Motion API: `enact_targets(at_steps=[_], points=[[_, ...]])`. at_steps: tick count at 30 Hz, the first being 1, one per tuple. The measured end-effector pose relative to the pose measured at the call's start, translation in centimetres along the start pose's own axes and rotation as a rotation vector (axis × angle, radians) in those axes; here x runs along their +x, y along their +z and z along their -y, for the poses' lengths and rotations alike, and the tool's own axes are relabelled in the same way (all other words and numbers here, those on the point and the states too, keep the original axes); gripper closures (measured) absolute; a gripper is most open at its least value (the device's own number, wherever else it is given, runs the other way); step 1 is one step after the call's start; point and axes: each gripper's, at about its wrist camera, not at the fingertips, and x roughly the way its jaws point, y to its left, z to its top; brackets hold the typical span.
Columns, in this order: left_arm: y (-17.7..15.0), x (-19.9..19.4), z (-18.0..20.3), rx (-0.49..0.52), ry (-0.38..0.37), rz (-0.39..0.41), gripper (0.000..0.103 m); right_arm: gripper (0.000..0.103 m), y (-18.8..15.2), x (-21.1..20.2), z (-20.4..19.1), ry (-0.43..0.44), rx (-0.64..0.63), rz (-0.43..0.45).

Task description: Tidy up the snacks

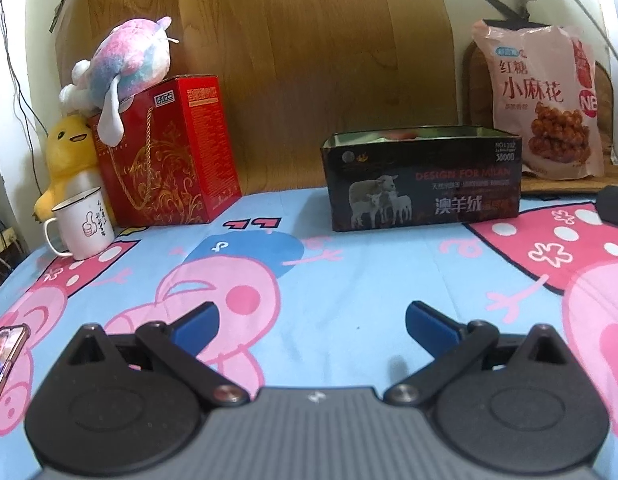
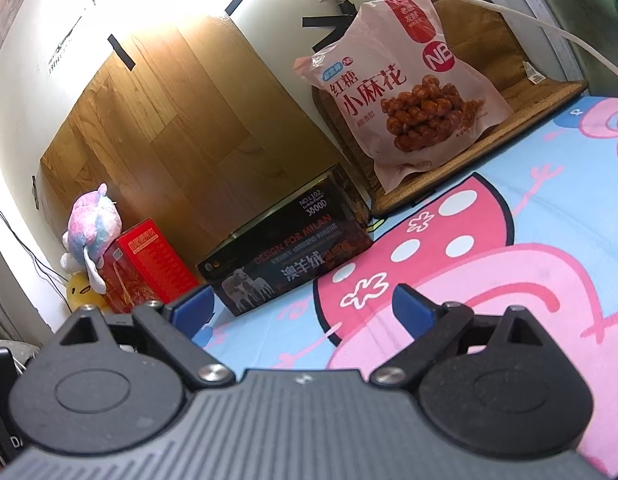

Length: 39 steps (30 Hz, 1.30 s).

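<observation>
A pink snack bag (image 1: 543, 96) printed with brown twists leans upright at the back right on a wooden tray (image 1: 565, 184). The same snack bag (image 2: 405, 84) fills the upper middle of the right wrist view. An open black box (image 1: 423, 176) with sheep on its side stands mid-table, with something reddish barely showing inside. That black box (image 2: 285, 252) lies left of the bag in the right view. My left gripper (image 1: 311, 320) is open and empty, well short of the box. My right gripper (image 2: 301, 304) is also open and empty above the cloth.
A red gift box (image 1: 169, 156) stands at back left with a pastel plush (image 1: 125, 64) on it, a yellow duck plush (image 1: 67, 156) and a white mug (image 1: 83, 224) beside it. A phone (image 1: 5, 354) lies at the left edge. A cartoon tablecloth (image 1: 349, 280) covers the table.
</observation>
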Motion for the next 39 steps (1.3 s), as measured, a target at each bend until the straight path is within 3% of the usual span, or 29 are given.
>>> enact_targets(at_steps=[10,32,39], points=[[-0.08,-0.12,0.39,0.021,0.052,0.012,0.0,0.005,0.05,0.05,0.02,0.002,0.002,0.0],[-0.13,-0.27,0.68,0.037,0.054,0.019,0.0,0.005,0.08,0.0,0.18,0.003,0.005,-0.001],[-0.07,-0.28,1.04,0.064,0.089,0.019,0.0,0.005,0.08,-0.02,0.17,0.003,0.004,0.0]])
